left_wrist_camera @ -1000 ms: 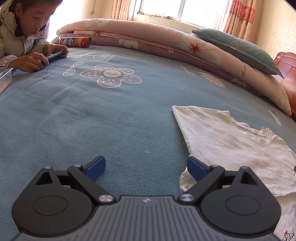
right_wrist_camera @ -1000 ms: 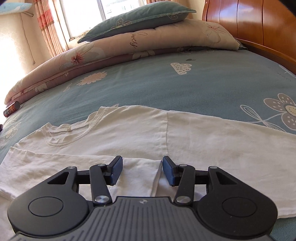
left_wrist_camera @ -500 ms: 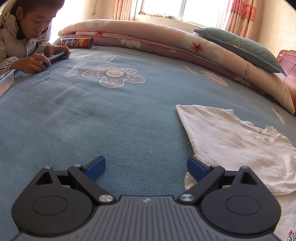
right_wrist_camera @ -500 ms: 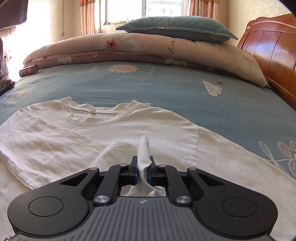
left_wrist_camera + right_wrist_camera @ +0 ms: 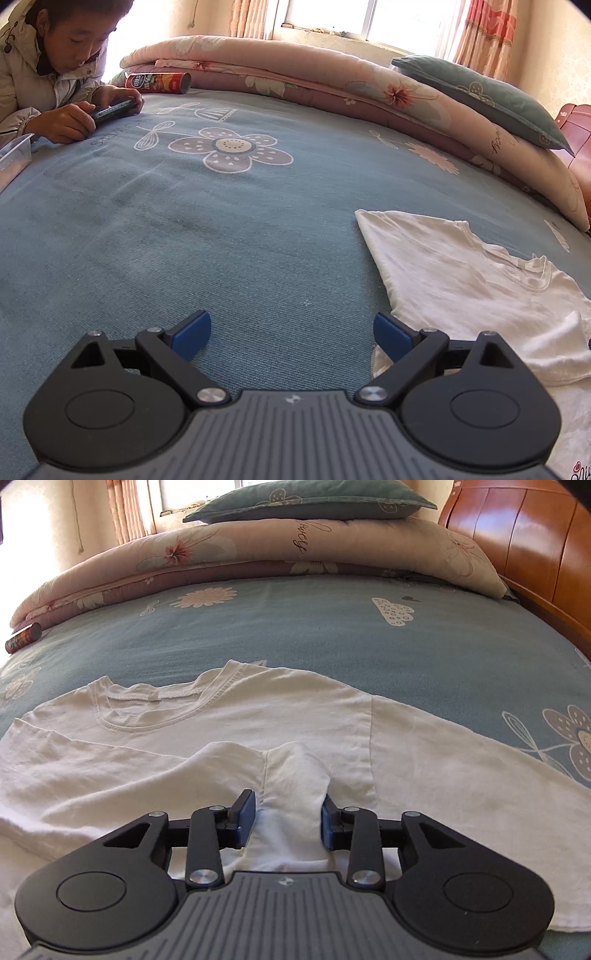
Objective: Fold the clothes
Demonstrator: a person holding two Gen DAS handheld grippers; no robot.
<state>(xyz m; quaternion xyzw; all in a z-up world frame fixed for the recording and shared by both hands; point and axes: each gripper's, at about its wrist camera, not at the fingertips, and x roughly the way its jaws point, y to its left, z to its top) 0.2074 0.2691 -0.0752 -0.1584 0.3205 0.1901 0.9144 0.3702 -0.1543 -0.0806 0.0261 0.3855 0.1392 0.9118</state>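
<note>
White T-shirt, one, lies bunched between the opening right tool; left tool gapes wide.

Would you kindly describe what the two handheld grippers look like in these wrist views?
The left gripper and right gripper look identical: a grey ribbed body with a small pale emblem, two black rounded lobes with circular recesses, black linkage arms on silver pivot screws, and blue pads on the fingers. No cables or sleeves show.

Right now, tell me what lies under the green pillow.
The green pillow rests on a folded pink floral quilt that runs along the far edge of the blue bedspread. Whatever lies beneath the quilt is covered.
</note>
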